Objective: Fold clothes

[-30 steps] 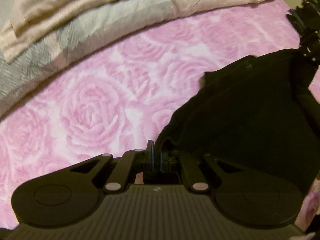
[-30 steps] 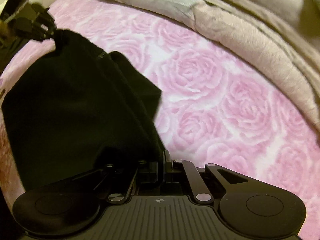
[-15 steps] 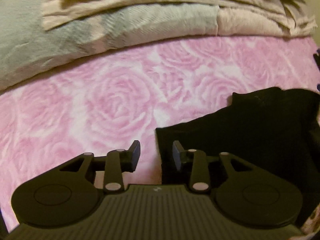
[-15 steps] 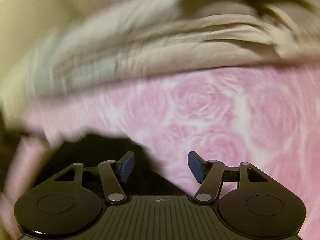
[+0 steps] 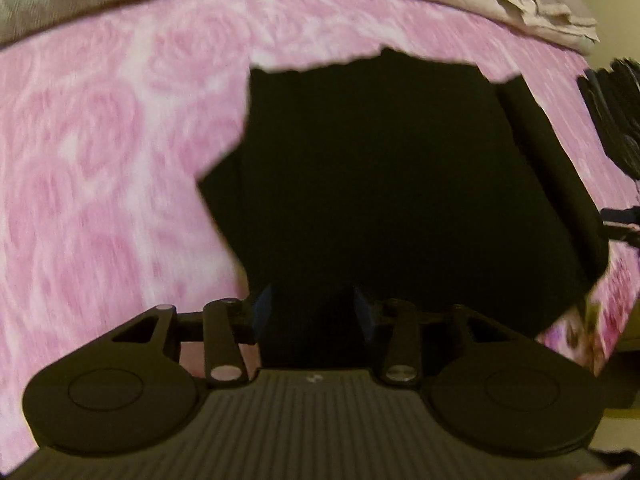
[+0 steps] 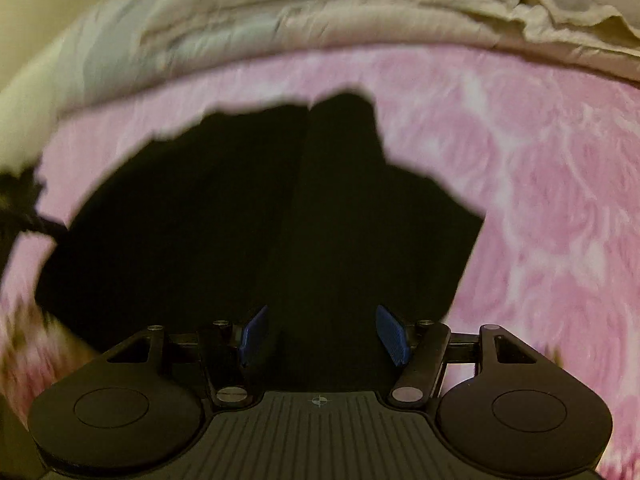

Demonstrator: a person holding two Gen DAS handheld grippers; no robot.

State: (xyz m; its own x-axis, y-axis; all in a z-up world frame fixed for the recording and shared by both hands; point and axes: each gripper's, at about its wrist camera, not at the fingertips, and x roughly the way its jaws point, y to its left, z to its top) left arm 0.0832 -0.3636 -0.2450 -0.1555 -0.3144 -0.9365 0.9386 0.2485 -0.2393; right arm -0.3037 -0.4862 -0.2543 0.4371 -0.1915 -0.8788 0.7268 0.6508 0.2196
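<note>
Left wrist: my left gripper (image 5: 313, 309) jaws opening, nothing clamped, above black garment (image 5: 400, 184) | right gripper (image 6: 324, 332) wide, empty | pink rose blanket (image 6: 540, 200) underneath

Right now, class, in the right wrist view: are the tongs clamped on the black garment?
No: the right tongs stand open, with the black garment lying flat on the pink bedspread.

Piled bedding (image 5: 460, 12) blocks beyond the open pink blanket (image 5: 100, 160).
</note>
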